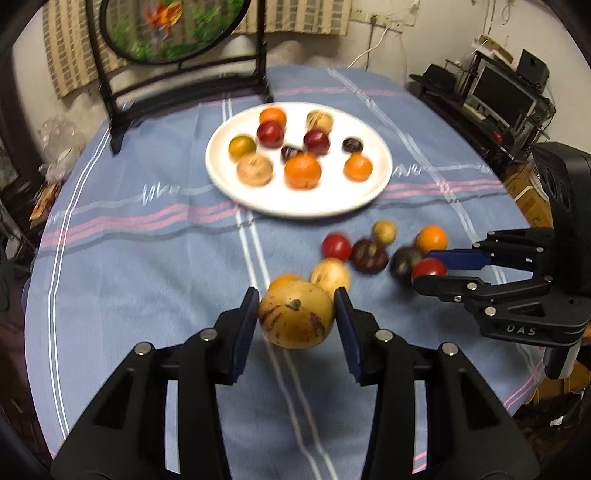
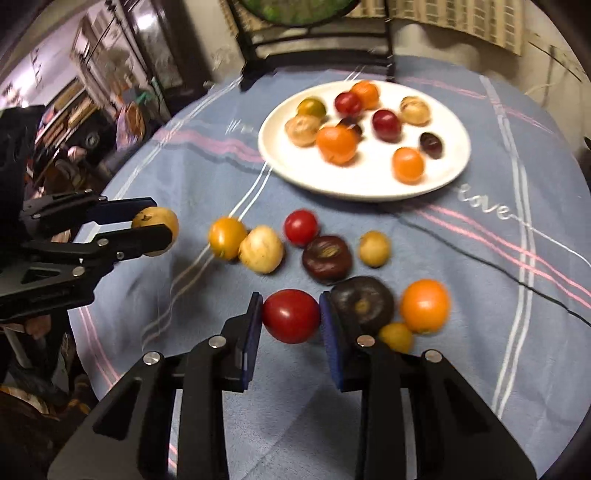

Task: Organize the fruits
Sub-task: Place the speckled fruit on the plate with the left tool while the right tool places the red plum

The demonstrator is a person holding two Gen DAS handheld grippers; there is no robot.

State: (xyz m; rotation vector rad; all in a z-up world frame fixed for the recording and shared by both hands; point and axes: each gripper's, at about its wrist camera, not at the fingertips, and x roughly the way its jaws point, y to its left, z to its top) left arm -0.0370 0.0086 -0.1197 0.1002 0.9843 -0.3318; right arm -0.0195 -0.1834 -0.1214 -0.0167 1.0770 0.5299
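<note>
My left gripper (image 1: 296,312) is shut on a yellow-brown speckled fruit (image 1: 296,314), held above the blue cloth. The same left gripper (image 2: 153,225) and its yellow fruit (image 2: 157,229) show at the left of the right wrist view. My right gripper (image 2: 290,315) is shut on a red fruit (image 2: 291,315); it appears at the right of the left wrist view as the right gripper (image 1: 434,267) pinching that red fruit (image 1: 428,269). Several loose fruits lie on the cloth, among them a dark purple fruit (image 2: 327,258) and an orange fruit (image 2: 424,304). A white plate (image 1: 321,201) holds several fruits.
A round table with a blue striped cloth (image 1: 147,258) carries everything. A black stand with a round painted screen (image 1: 177,33) rises behind the plate. A thin black cable (image 2: 480,258) runs across the cloth right of the loose fruits. Shelves with electronics (image 1: 498,96) stand beyond the table's right edge.
</note>
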